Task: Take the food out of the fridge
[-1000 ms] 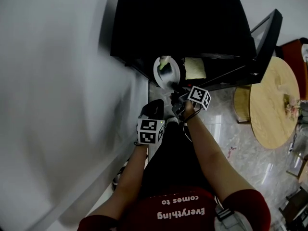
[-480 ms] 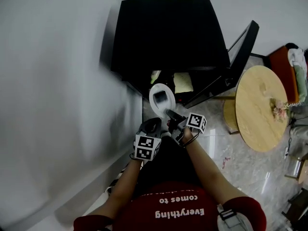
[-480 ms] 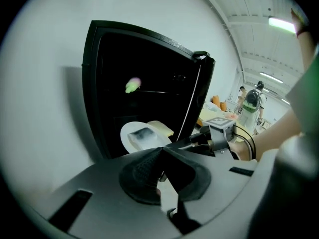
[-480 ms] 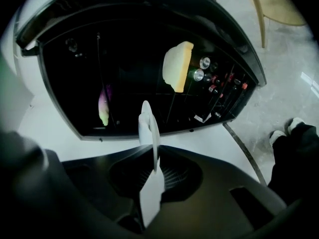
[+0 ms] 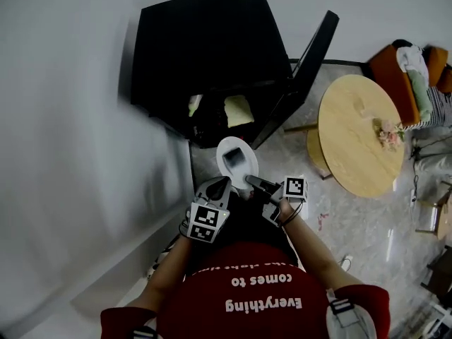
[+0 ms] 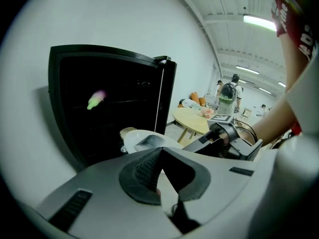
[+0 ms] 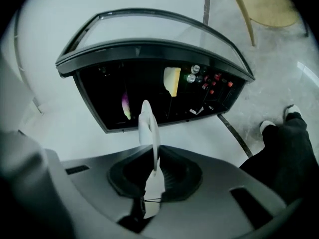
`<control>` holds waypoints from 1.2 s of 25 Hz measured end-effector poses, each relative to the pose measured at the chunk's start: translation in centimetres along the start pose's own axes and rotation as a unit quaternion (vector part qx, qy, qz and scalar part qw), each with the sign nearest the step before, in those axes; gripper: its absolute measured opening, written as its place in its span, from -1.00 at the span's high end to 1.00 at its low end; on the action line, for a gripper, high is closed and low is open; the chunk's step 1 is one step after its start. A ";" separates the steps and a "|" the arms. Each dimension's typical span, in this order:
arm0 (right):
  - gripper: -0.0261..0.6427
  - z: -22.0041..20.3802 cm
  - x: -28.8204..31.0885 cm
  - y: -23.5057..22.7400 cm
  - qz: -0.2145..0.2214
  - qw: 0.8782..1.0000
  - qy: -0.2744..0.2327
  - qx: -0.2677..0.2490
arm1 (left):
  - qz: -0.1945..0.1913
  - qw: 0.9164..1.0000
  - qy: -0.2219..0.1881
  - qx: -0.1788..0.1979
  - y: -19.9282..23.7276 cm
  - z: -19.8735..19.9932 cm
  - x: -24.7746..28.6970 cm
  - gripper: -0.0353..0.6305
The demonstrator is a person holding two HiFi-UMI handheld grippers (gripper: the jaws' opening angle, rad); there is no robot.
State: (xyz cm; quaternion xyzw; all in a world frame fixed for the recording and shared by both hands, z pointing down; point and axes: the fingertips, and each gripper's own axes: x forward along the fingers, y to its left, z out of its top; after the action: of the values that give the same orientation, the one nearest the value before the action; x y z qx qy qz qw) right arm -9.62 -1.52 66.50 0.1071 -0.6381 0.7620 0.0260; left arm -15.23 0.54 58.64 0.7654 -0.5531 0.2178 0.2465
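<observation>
The right hand-held gripper (image 5: pixel 254 183) grips the white plate (image 5: pixel 236 162) by its rim: hold it level. The left hand-held gripper (image 5: pixel 217 188) is closed, empty.

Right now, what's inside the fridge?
A pale yellow item, a pink-and-green item and small round caps at the right. The white plate covers a thin strip; the rest of the fridge is too dark.

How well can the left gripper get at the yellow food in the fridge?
Probably yes. The fridge door stands open and the yellow food lies uncovered inside. The left gripper is out in front, jaws shut, and the plate in the right gripper sits partly in the way.
</observation>
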 end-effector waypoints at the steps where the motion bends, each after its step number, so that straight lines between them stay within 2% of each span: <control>1: 0.82 0.0 -1.0 0.2 0.003 1.000 -0.005 0.003 | -0.008 1.000 0.001 0.005 -0.8 0.3 0.2 0.88; 7: 0.82 0.7 -7.3 0.9 0.021 0.998 -0.064 0.014 | -0.089 0.995 0.007 0.043 -7.2 3.3 3.5 0.88; 13: 0.82 3.2 -14.1 0.7 0.018 0.989 -0.143 0.045 | -0.166 0.980 0.001 0.110 -13.6 7.2 6.6 0.88; 15: 0.82 4.3 -16.1 1.3 0.029 0.983 -0.175 0.050 | -0.188 0.974 0.001 0.128 -15.3 8.1 7.6 0.88; 20: 0.82 6.7 -21.2 1.0 0.051 0.961 -0.268 0.043 | -0.241 0.954 0.005 0.178 -19.5 9.5 10.4 0.88; 26: 0.82 7.3 -26.7 -1.2 0.064 0.922 -0.372 0.084 | -0.297 0.926 0.018 0.231 -24.5 9.5 13.0 0.88; 30: 0.82 8.0 -29.6 -3.3 0.055 0.899 -0.420 0.110 | -0.320 0.915 0.017 0.245 -27.4 9.5 14.1 0.88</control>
State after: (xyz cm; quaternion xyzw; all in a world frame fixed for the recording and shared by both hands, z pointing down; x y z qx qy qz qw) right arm 20.84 -5.90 65.19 0.3840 -0.5066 0.7120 -0.2984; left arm 15.69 -8.51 55.99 0.9341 -0.2034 0.2688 0.1171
